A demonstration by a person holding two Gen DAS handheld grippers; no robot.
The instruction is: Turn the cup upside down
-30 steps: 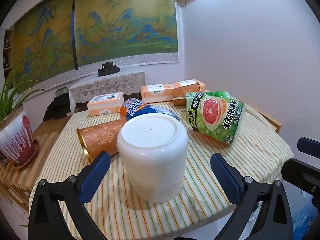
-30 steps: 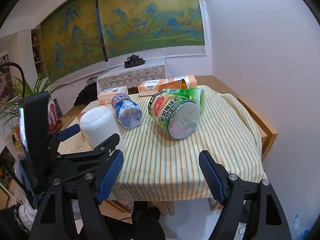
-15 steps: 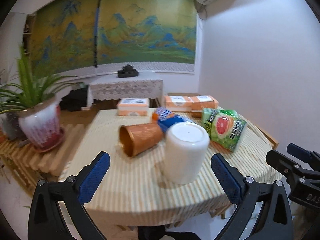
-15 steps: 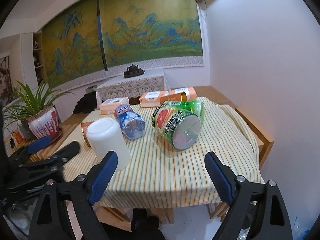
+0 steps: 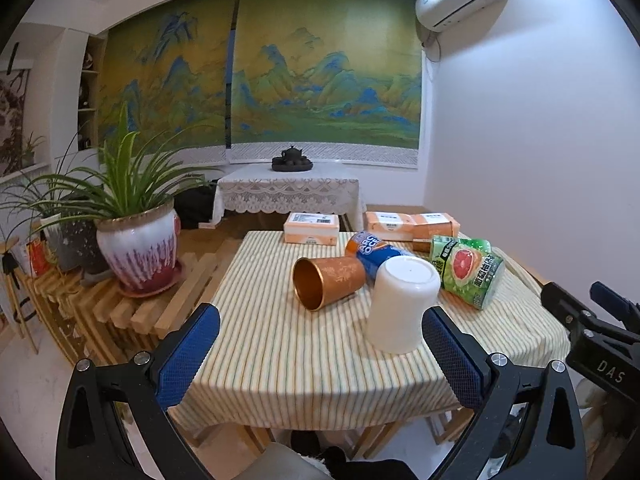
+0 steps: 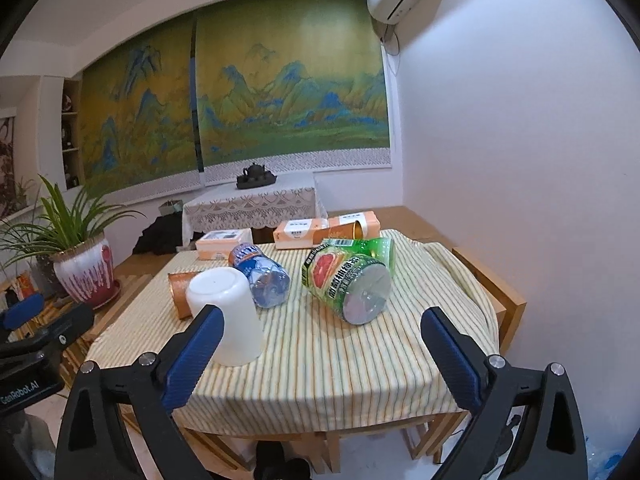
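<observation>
Both grippers, left [image 5: 320, 354] and right [image 6: 320, 354], are being held spread and empty before the table [image 5: 280, 368]. One white cup [image 5: 402, 304] is standing mouth-down, crowded behind by a copper cup [image 5: 330, 282], blue bottle [image 5: 374, 250] and green bottle [image 5: 468, 270], all lying down.

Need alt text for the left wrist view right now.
A white cup stands upside down on the striped tablecloth, beyond the open left hand-held gripper. Behind it lie a copper cup, a bottle and a green packet.
</observation>
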